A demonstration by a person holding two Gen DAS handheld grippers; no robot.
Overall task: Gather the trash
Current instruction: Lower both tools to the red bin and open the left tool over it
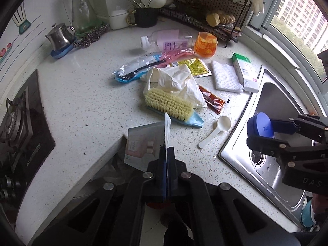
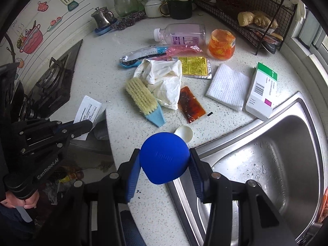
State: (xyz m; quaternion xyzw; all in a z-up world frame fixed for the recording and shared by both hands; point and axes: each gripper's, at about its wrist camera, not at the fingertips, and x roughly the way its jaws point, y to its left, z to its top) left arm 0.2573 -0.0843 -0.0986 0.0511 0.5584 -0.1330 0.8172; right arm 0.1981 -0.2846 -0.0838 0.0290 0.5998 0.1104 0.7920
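My left gripper [image 1: 167, 150] is shut on the edge of a flat grey and pink packet [image 1: 141, 143], lifted over the counter's front edge; from the right wrist the packet [image 2: 90, 107] shows its white printed back. My right gripper [image 2: 164, 152] is shut on a round blue cap [image 2: 164, 160], held above the rim of the sink [image 2: 256, 123]. On the white counter [image 1: 82, 94] lie an empty plastic bottle [image 2: 180, 33], an orange jelly cup [image 2: 221, 44], a yellow sachet [image 2: 194, 66], a red sauce packet [image 2: 190, 103], a crumpled white glove [image 2: 164, 78] and a blue-pink wrapper [image 2: 151, 53].
A scrub brush [image 2: 143, 100], a white scoop [image 2: 184, 133], a folded white cloth [image 2: 227, 86] and a green-white medicine box [image 2: 262, 90] also lie on the counter. A gas hob [image 2: 51, 82] is at left, a wire rack [image 2: 246, 10] at the back, a steel pot [image 2: 102, 18] by the wall.
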